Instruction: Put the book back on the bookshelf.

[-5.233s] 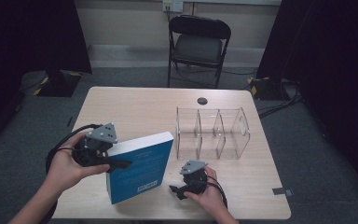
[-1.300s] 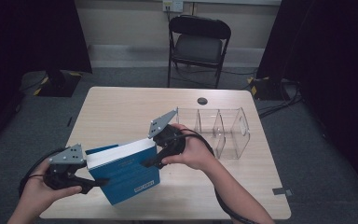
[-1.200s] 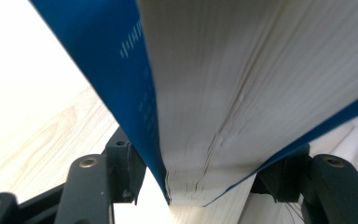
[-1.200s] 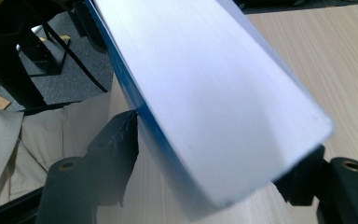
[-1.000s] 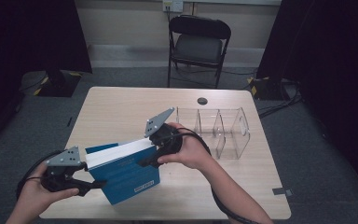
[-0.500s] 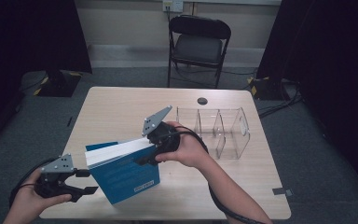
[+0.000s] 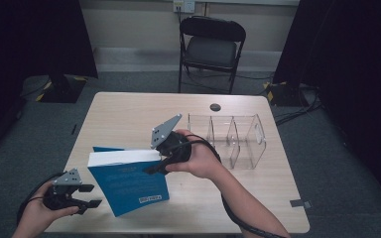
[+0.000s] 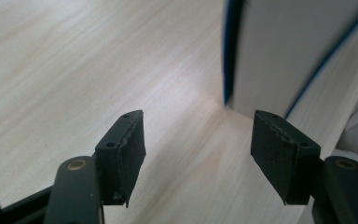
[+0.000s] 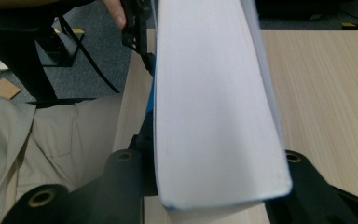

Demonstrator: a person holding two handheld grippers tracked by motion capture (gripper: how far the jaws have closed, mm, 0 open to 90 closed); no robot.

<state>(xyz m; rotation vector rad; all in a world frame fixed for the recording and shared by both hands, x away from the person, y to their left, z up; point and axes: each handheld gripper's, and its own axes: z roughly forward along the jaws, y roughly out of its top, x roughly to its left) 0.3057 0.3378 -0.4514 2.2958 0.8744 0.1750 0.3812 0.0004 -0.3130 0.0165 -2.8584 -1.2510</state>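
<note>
Right hand-held gripper (image 7: 155,167) just clenched on blue book (image 7: 129,186), propping it upright on desk (image 7: 129,114); left hand-held gripper (image 7: 93,196) released, empty beside it.

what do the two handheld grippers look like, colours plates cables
Both are black. The left gripper and the right gripper each carry a grey three-cornered plate and trail a black cable. The fingers end in flat black ridged pads with small holes.

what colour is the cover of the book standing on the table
Blue, with a white page block; the book shows best in the high view.
</note>
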